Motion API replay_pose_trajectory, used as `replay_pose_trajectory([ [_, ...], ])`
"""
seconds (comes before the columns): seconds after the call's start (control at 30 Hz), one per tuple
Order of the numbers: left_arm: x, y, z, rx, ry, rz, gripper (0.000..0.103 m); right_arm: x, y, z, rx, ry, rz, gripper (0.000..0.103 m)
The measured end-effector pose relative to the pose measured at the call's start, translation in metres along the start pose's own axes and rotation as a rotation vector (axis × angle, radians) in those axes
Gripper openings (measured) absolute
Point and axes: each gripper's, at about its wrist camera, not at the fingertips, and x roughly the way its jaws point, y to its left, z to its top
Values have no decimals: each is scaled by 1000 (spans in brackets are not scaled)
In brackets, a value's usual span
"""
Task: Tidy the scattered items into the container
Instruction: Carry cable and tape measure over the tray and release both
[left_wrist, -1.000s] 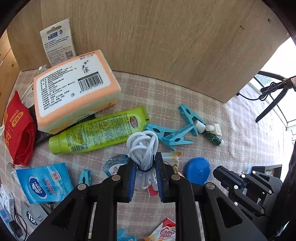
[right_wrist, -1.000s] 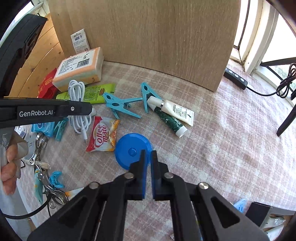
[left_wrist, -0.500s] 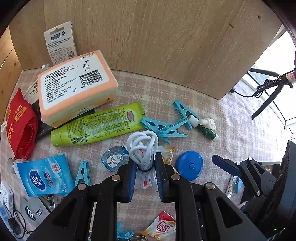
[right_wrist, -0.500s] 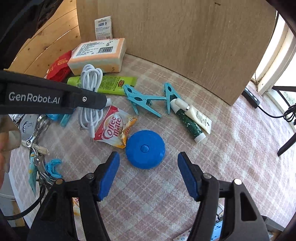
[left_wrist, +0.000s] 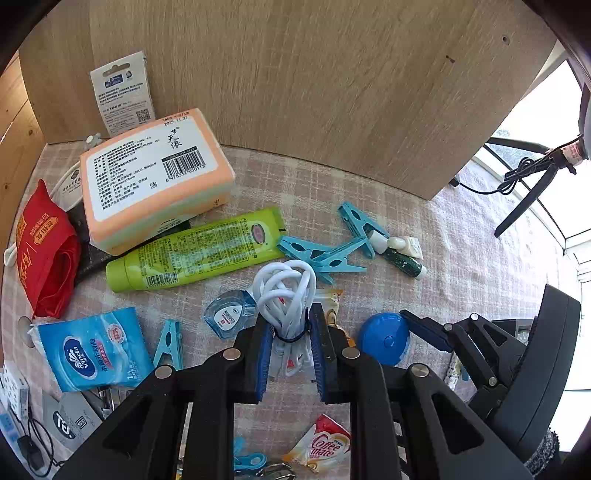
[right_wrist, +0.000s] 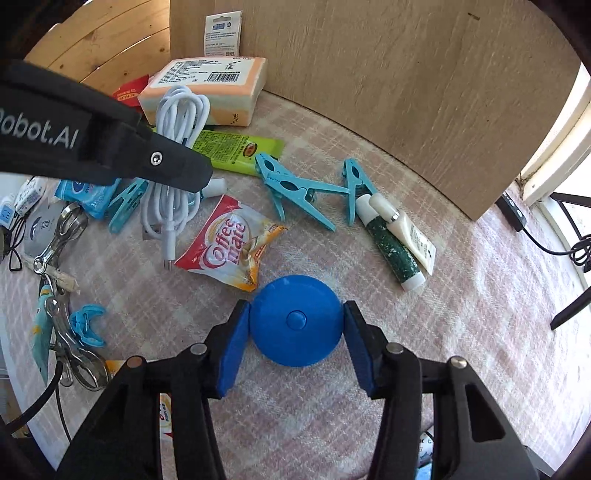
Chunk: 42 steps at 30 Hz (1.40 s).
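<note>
Fingers (right_wrist: 236, 343) of the right gripper (right_wrist: 297, 341) are closing around the blue disc (right_wrist: 295, 319) for lifting; the left gripper (left_wrist: 290, 343) is clamping the white cable (left_wrist: 284, 291), carrying it.

The left gripper's (right_wrist: 110, 147) body hides the middle of the white cable (right_wrist: 177, 110) in the right wrist view. The orange pack (left_wrist: 155, 184) covers a dark item's (left_wrist: 88, 254) far end. The Coffee-mate sachet (left_wrist: 325, 448) is cut by the near edge. Print on the green tube (left_wrist: 195, 254) is too small to read.
</note>
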Motion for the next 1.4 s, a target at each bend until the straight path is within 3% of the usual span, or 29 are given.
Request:
replay_pose_trajectory([
  [0.23,-24,-36,-12,74,-11,-64,18,-72,-30,-33,134,-86,-4,49],
  [0.57,-52,-154,-50,300,-2,-200,18,-189,-129,-136,440,-173,-187,49],
  [0.87,-61,-269,-113,512,56,-320,18,-246,-209,-238,666,-148,-380,49],
  [1.07,-66,-319,-163,630,110,-379,18,-262,-226,-277,735,-136,-400,51],
  [1.1,-65,-325,-169,644,117,-391,20,-261,-228,-281,742,-129,-384,61],
  [1.13,-64,-330,-174,659,128,-397,35,-260,-230,-284,751,-119,-366,67],
  [1.17,-62,-334,-178,666,143,-392,64,-260,-231,-288,763,-116,-357,71],
  [1.2,-61,-334,-179,657,144,-384,75,-261,-231,-290,775,-122,-360,71],
  [1.23,-61,-332,-180,642,128,-380,78,-263,-232,-291,782,-132,-363,71],
  [1.4,-57,-309,-170,602,93,-330,78,-265,-228,-285,783,-163,-338,71],
])
